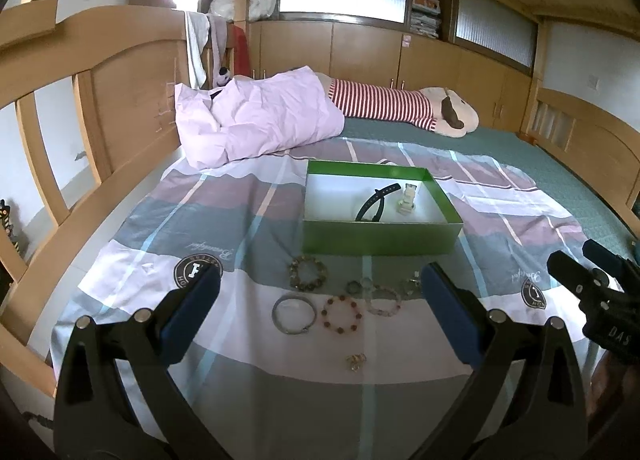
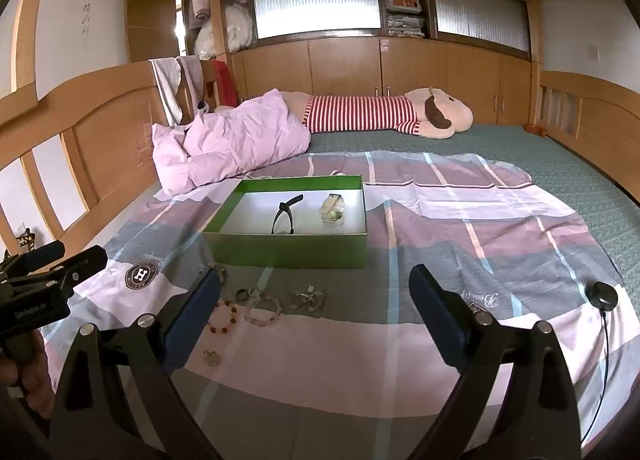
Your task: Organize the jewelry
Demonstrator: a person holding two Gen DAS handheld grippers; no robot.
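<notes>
A green box [image 1: 376, 238] [image 2: 288, 250] with a white floor stands on the checked cloth; inside lie a black strap [image 1: 374, 202] [image 2: 286, 212] and a pale watch [image 1: 407, 198] [image 2: 333, 209]. In front of it lie several pieces: a brown bead bracelet [image 1: 307, 273], a silver bangle [image 1: 294, 315], a red bead bracelet [image 1: 341, 314] [image 2: 223, 316], a pink bead bracelet [image 1: 383, 300] [image 2: 262, 310], a dark ring [image 1: 354, 287] [image 2: 241, 294] and a small gold piece [image 1: 356, 362] [image 2: 211, 357]. My left gripper [image 1: 320, 292] hangs open above the bracelets. My right gripper [image 2: 314, 288] is open, just right of them.
A crumpled pink quilt [image 1: 256, 120] [image 2: 228, 140] and a long plush toy in a striped shirt [image 1: 400, 104] [image 2: 380, 112] lie behind the box. Wooden bed rails run along the left and right. A black puck with a cable [image 2: 604, 295] rests on the cloth at right.
</notes>
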